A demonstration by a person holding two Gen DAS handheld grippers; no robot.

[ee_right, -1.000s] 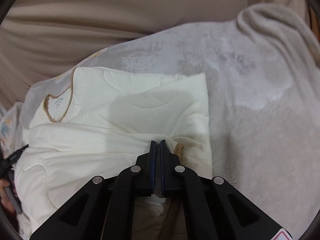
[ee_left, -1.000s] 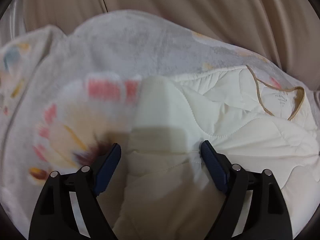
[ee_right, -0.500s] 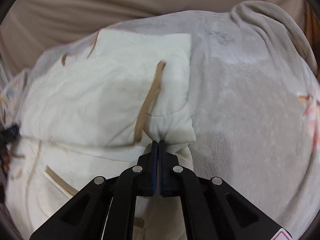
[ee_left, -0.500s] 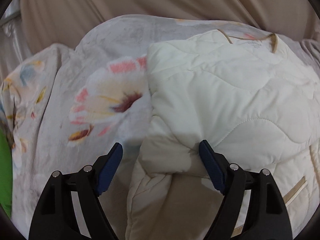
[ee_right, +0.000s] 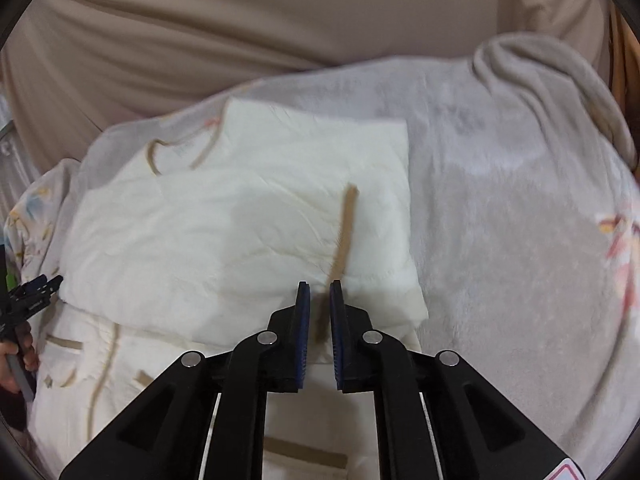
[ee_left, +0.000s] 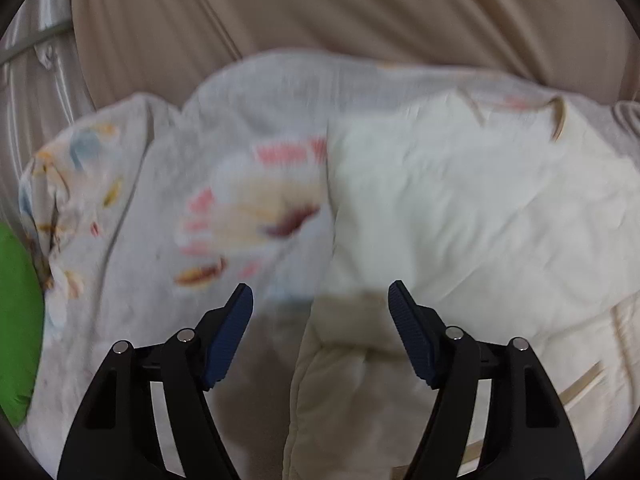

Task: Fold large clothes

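Here is the cream quilted jacket (ee_right: pixel 224 232), lying folded on a pale flowered blanket (ee_right: pixel 500 208) with a beige backdrop (ee_right: pixel 240 40) behind it. In the right wrist view the right gripper (ee_right: pixel 319 292) sits right at the near edge of the top fold, and its jaws are opening: a narrow gap shows between the blue pads (ee_right: pixel 303 320), and the pads no longer press on the cloth. A tan trim strip (ee_right: pixel 345 232) runs from the fold straight down into that gap, so the jacket's edge lies just ahead of and between the fingertips, loose.

Over to the left wrist view, which is blurred. The left gripper (ee_left: pixel 321 292) stands wide but its jaws are closing. The jacket (ee_left: pixel 460 220) fills the right half of this view, and its left folded edge comes down between the two pads, nearer the right-hand pad (ee_left: pixel 408 332), with no pad pressing on it. The left-hand pad hangs over the bare blanket (ee_left: pixel 160 208) and its big pink-and-yellow flower print (ee_left: pixel 256 216). A green thing (ee_left: pixel 16 320) peeks in at the far left edge.

At the left rim of the right wrist view, a hand (ee_right: pixel 16 356) holds the left gripper's handle beside the jacket.
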